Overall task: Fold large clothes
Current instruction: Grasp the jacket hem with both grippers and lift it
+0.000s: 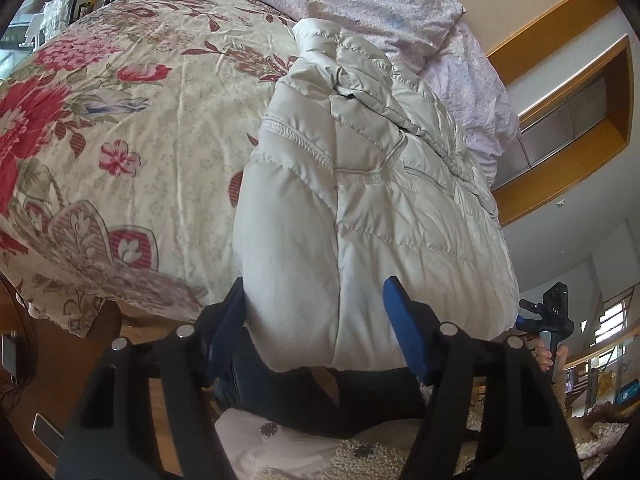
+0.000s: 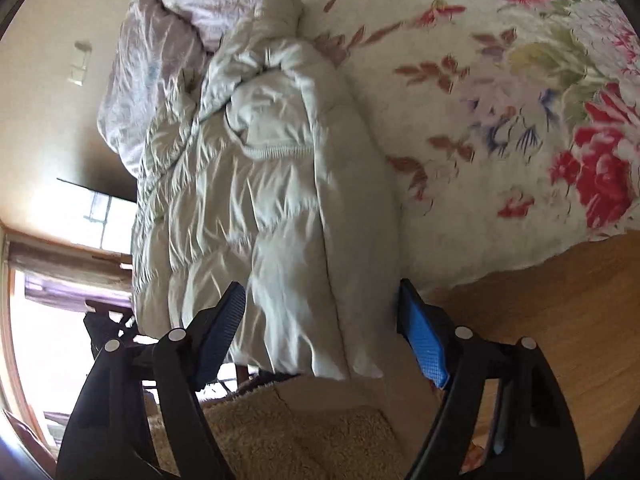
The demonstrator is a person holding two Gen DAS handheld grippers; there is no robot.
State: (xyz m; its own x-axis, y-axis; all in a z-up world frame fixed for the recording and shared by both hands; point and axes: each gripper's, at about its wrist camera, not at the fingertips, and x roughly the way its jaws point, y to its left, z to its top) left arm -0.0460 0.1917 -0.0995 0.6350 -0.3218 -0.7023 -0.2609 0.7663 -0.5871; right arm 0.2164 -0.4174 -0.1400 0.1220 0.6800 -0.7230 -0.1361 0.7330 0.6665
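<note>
Both grippers sit at the near end of the padded jacket, which lies on the bed with its long axis running straight away from the fingers toward the pillow. The left gripper straddles the hem, fingers wide apart; whether they press the fabric is hard to tell. The right gripper likewise brackets the hem, open, not clamped. Neither hand is clearly nearer.

The puffy jacket is hiding the left gripper's left fingertip behind its hem at seven o'clock. Motion blur is smearing the floral bedspread toward two o'clock in the right wrist view
</note>
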